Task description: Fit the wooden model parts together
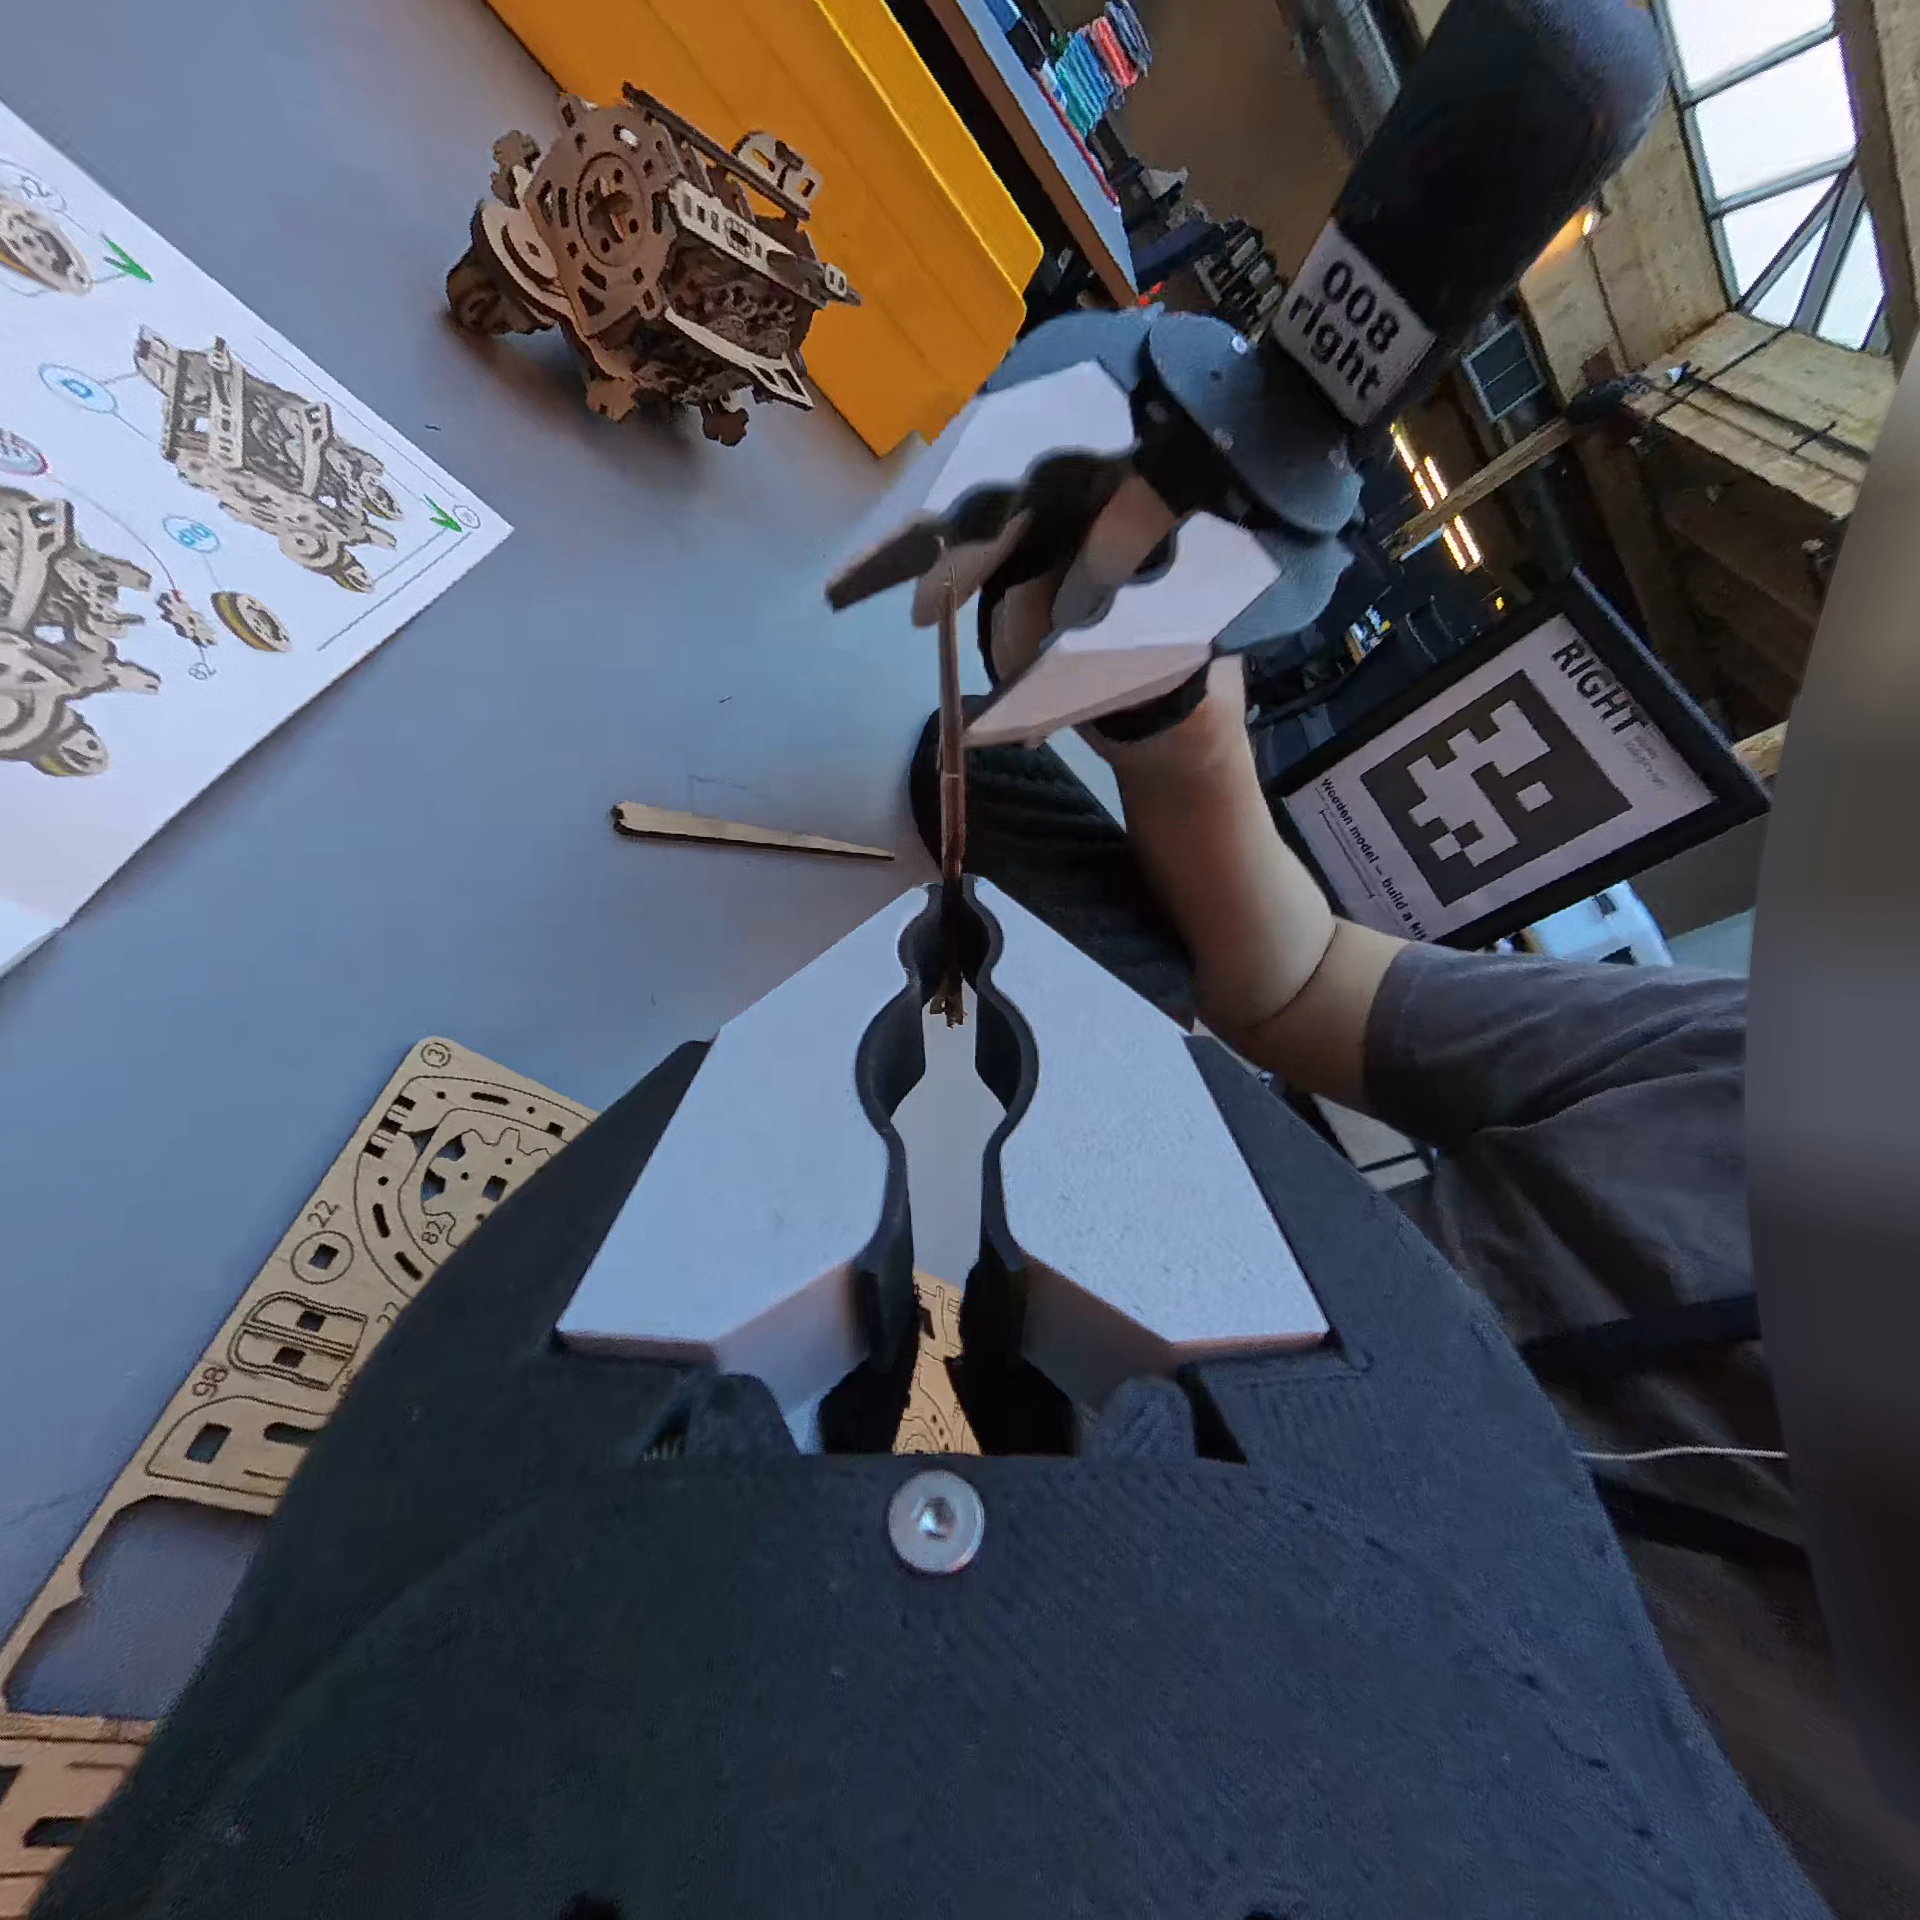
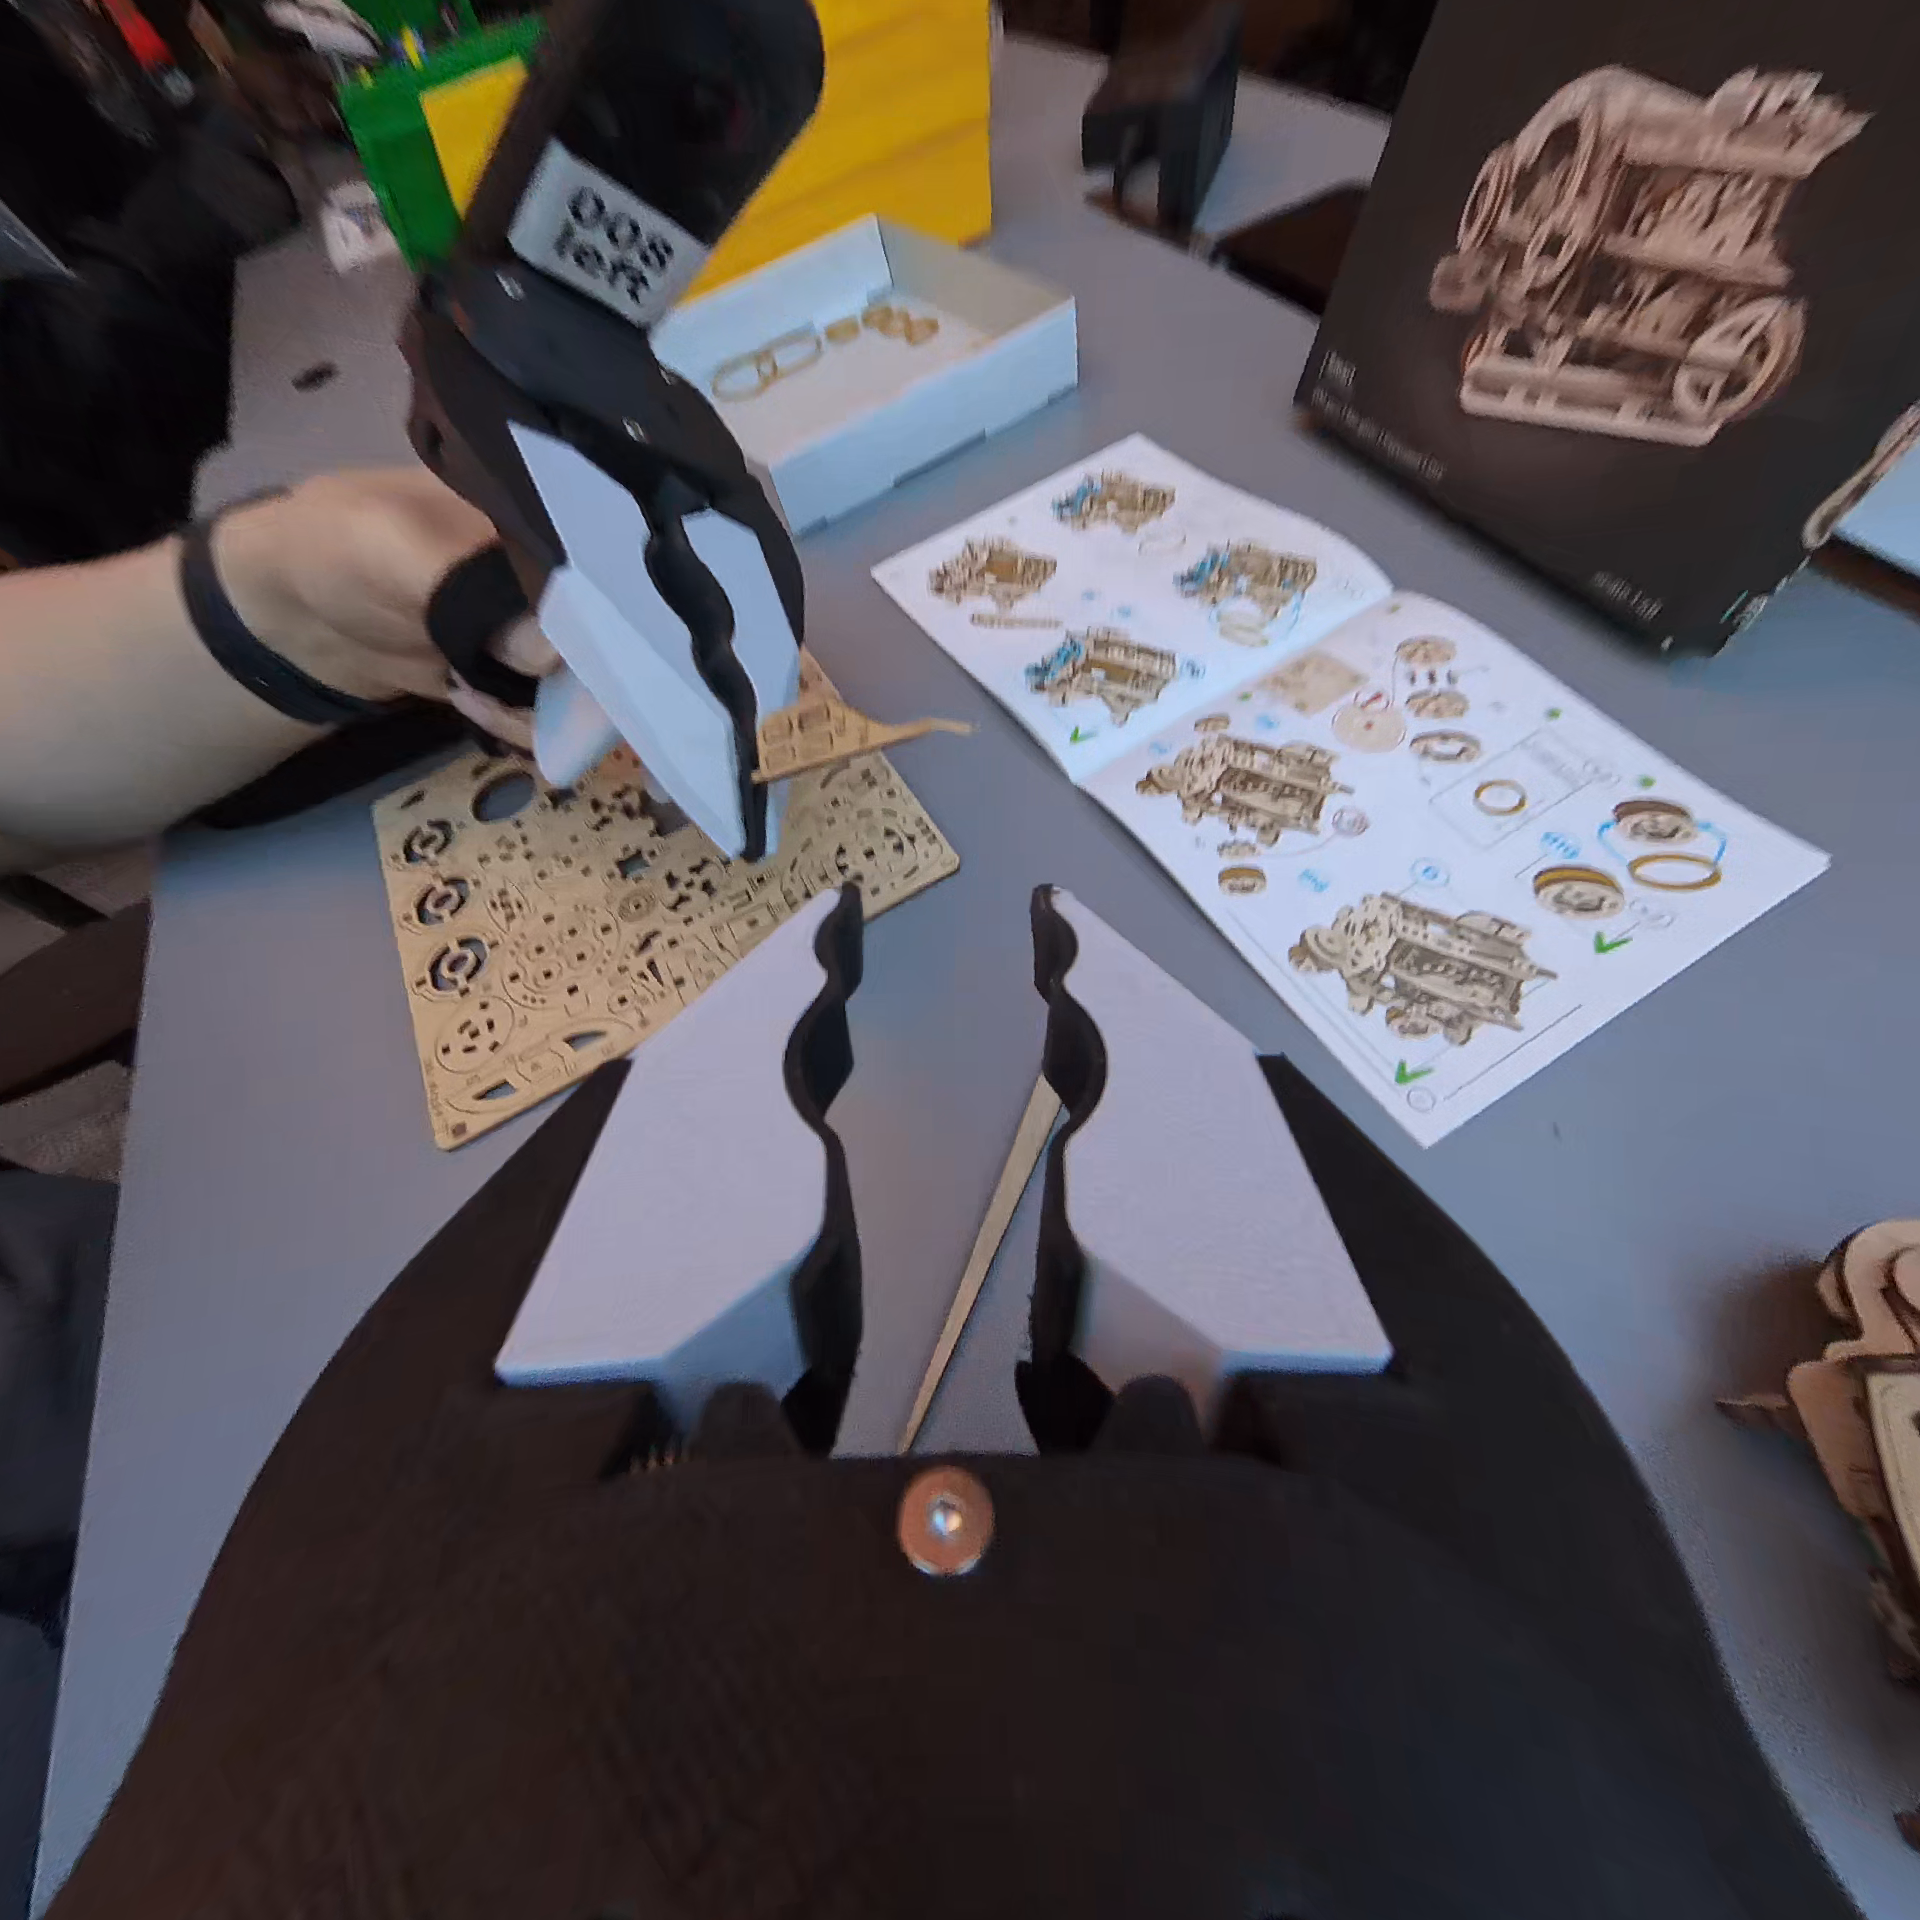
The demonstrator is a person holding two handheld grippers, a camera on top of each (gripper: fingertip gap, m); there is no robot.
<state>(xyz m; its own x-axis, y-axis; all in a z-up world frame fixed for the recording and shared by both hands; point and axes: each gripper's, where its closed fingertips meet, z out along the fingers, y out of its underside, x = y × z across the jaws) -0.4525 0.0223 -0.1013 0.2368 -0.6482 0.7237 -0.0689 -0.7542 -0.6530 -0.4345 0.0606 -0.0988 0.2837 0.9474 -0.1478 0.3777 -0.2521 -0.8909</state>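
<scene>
My left gripper (image 1: 951, 896) is shut on a thin flat wooden part (image 1: 950, 748), seen edge-on and held above the table. In the right wrist view the same part (image 2: 831, 740) shows as a flat cut-out with a thin pointed tip, gripped by the left gripper (image 2: 756, 836) over a laser-cut wooden sheet (image 2: 623, 935). My right gripper (image 2: 945, 904) is open and empty, just short of the part; it also shows in the left wrist view (image 1: 930, 649), open beside the part's far end. The partly built wooden model (image 1: 644, 260) stands farther back.
A pointed wooden stick (image 1: 748, 831) lies on the grey table under my right gripper. An open instruction booklet (image 2: 1351, 779), a white box with rings (image 2: 883, 353), a black product box (image 2: 1610, 312) and a yellow bin (image 1: 831, 156) surround the work area. Another wooden sheet (image 1: 312, 1299) lies below my left gripper. My right fingertips sit around 5 cm from my left ones.
</scene>
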